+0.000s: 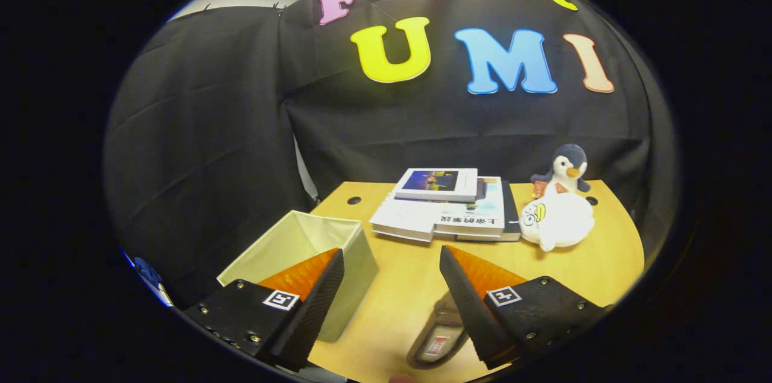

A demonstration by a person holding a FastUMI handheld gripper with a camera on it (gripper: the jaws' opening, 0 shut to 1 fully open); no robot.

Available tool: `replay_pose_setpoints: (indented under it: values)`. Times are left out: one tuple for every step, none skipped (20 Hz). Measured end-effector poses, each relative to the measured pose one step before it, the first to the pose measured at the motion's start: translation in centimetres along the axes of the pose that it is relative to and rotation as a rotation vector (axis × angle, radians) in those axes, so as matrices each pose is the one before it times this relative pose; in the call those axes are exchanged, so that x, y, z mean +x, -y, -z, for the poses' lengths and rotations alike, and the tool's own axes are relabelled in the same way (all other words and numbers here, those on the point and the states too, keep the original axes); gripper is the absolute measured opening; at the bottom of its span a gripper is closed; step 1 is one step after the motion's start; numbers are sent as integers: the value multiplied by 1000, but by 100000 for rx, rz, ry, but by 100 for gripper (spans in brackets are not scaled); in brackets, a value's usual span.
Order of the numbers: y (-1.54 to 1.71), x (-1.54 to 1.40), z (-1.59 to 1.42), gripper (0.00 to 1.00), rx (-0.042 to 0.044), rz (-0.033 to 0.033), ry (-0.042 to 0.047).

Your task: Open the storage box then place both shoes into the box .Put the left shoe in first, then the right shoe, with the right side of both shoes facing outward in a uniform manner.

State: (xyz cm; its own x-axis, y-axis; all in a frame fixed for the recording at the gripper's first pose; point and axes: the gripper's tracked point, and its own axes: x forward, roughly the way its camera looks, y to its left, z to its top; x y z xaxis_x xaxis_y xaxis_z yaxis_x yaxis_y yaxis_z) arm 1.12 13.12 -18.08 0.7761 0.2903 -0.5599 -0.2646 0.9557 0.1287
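Observation:
A pale fabric storage box [353,250] stands open-topped on the wooden table [410,274], under and just beyond my left finger [313,292]; its inside looks bare. A shoe [437,338] lies on the table close below, between my fingers and partly hidden by the right finger [476,298]; I see its opening and insole label. My gripper [392,262] hangs above the table, open, with nothing between its fingers.
A stack of books [446,208] lies at the back of the table. Two plush toys stand to the right of it: a white one [558,220] in front and a penguin [567,169] behind. Black cloth walls the booth behind and left.

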Motion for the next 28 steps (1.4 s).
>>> replay_pose_setpoints:
  values:
    - [1051, 149, 858, 97, -53, 1778, -947]
    - [894, 117, 990, 98, 12, 1599, -1214]
    - [935, 302, 970, 97, -172, 1712, -1405]
    - [921, 353, 1036, 98, -344, 1533, -1353]
    - [758, 317, 824, 98, -127, 1296, -972]
    - [641, 317, 833, 98, 315, 999, -1194]
    - [531, 278, 736, 98, 652, 638, -1104]
    - [445, 257, 769, 98, 679, 560, -1199]
    - [473, 212, 714, 98, 169, 652, -1261]
    - [517, 285, 718, 98, -236, 1053, -1016]
    - [525, 143, 558, 98, -536, 900, -1273]
    - [453, 185, 656, 98, -544, 751, -1363]
    - [355, 259, 798, 98, -400, 568, -1557]
    - [331, 311, 779, 98, -259, 480, -1683]
    - [343, 260, 710, 98, -113, 628, -1569]
    - [282, 274, 772, 98, 156, 461, -1815]
    - [360, 296, 743, 98, 168, 43, -1890]
    - [456, 328, 701, 98, -119, 544, -1795]
    - [266, 192, 480, 98, -393, 104, -1244]
    - [-40, 283, 447, 98, 422, -993, -1304]
    - [-105, 168, 538, 97, 407, -443, -1435]
    - [-52, 158, 318, 95, -58, -329, -952]
    - [35, 88, 442, 94, 181, -256, -1481]
    - [-6, 190, 296, 87, 480, -88, -1276]
    - [-82, 173, 243, 86, 1415, -445, -1372]
    - [-70, 275, 367, 86, 2130, -319, -1636]
    - [-62, 179, 275, 86, 1927, -683, -1538]
    - [240, 384, 506, 82, 2029, 1162, -2173]
